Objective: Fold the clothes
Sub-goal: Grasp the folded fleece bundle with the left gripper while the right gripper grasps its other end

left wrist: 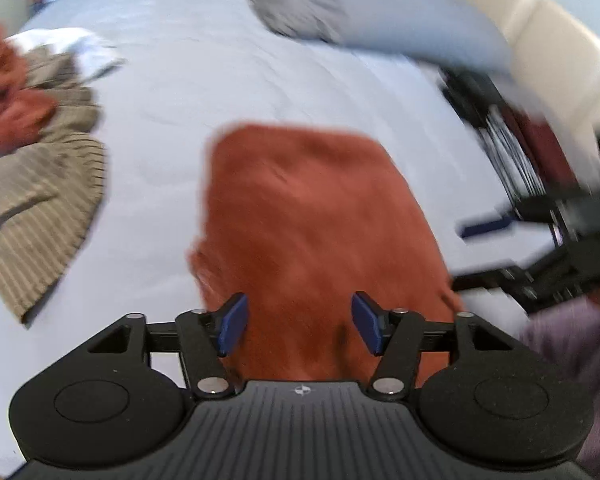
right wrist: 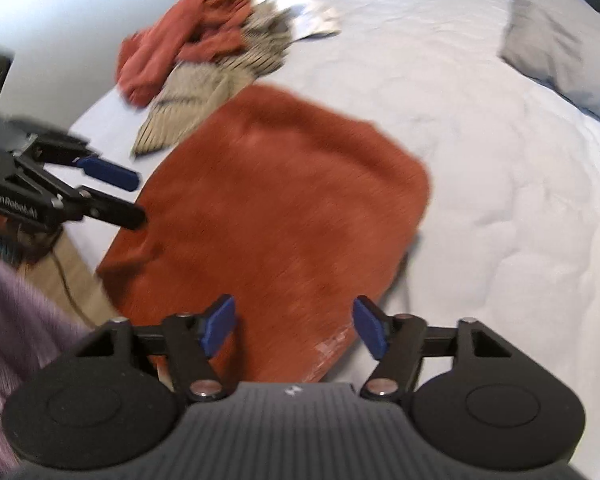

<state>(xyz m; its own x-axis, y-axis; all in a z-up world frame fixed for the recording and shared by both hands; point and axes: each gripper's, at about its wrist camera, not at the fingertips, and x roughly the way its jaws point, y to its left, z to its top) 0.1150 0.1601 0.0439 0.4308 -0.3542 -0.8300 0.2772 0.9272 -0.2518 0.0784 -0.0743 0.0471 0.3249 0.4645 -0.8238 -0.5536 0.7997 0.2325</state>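
A rust-orange garment (left wrist: 312, 220) lies flat on the white bed (left wrist: 204, 92), folded into a rough rectangle; it also shows in the right wrist view (right wrist: 276, 208). My left gripper (left wrist: 300, 322) is open and empty, hovering over the garment's near edge. It also shows from the side in the right wrist view (right wrist: 134, 196), open at the garment's left edge. My right gripper (right wrist: 294, 330) is open and empty over the garment's near end. It appears blurred in the left wrist view (left wrist: 476, 252), right of the garment.
A pile of unfolded clothes, rust-orange and beige striped (right wrist: 204, 64), lies at the far side of the bed (right wrist: 480, 160); it also shows at the left in the left wrist view (left wrist: 32, 152). A grey pillow (right wrist: 556, 44) lies at the head. Wooden floor (right wrist: 56, 276) lies beside the bed.
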